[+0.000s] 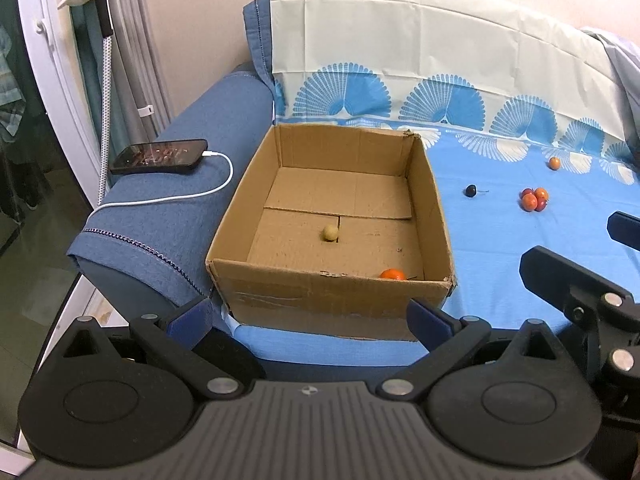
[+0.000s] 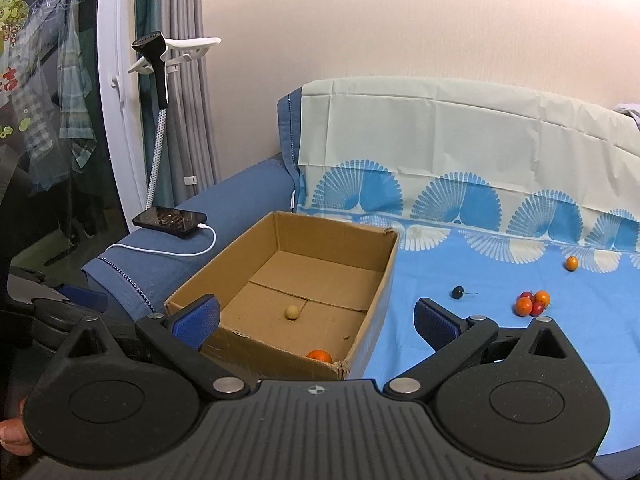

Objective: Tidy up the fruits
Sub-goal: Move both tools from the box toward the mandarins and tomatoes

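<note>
We're holding both grippers' fingers spread and empty; the red-orange fruit cluster is sitting at right of frame, nearer our right gripper than the left gripper.

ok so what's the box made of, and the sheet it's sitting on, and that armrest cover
The box looks like plain brown corrugated cardboard, matte, with a frayed, dented corner and creased flaps. The sheet seems a thin woven fabric, light blue with printed fan motifs and sharp fold creases. The armrest cover looks like a thicker, slightly fuzzy blue upholstery cloth with stitched edging; the exact fibre can't be told.
</note>
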The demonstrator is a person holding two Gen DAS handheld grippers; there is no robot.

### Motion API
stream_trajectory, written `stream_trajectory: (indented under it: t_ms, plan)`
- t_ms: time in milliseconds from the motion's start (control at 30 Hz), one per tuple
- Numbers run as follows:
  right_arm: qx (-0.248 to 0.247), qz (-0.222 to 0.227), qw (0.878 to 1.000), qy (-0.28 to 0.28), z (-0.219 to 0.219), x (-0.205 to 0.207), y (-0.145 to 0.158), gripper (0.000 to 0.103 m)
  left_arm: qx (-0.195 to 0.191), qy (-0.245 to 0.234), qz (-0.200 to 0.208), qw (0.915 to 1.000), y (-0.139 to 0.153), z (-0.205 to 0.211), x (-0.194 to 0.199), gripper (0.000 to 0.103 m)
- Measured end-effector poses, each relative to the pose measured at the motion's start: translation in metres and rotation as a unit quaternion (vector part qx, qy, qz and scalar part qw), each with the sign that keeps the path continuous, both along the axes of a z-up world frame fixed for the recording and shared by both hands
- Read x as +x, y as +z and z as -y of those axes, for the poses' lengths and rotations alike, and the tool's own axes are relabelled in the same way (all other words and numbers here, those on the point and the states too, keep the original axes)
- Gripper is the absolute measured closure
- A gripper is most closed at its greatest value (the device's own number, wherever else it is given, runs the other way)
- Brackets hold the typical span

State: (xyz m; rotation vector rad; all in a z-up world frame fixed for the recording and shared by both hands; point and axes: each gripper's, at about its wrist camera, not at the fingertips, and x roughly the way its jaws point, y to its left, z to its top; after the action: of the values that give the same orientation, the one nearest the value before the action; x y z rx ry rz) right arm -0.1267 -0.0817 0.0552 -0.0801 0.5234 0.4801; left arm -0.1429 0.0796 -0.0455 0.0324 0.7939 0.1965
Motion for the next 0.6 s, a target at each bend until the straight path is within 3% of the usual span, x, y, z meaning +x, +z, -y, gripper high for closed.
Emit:
stream_trajectory:
  t_ms: [600]
  plan:
    - [0.002, -0.018, 1.0, 0.0, 0.002, 0.004, -0.01, 0.001, 0.008, -0.005, -0.02, 0.9998, -0.01, 0.004, 0.008, 0.0]
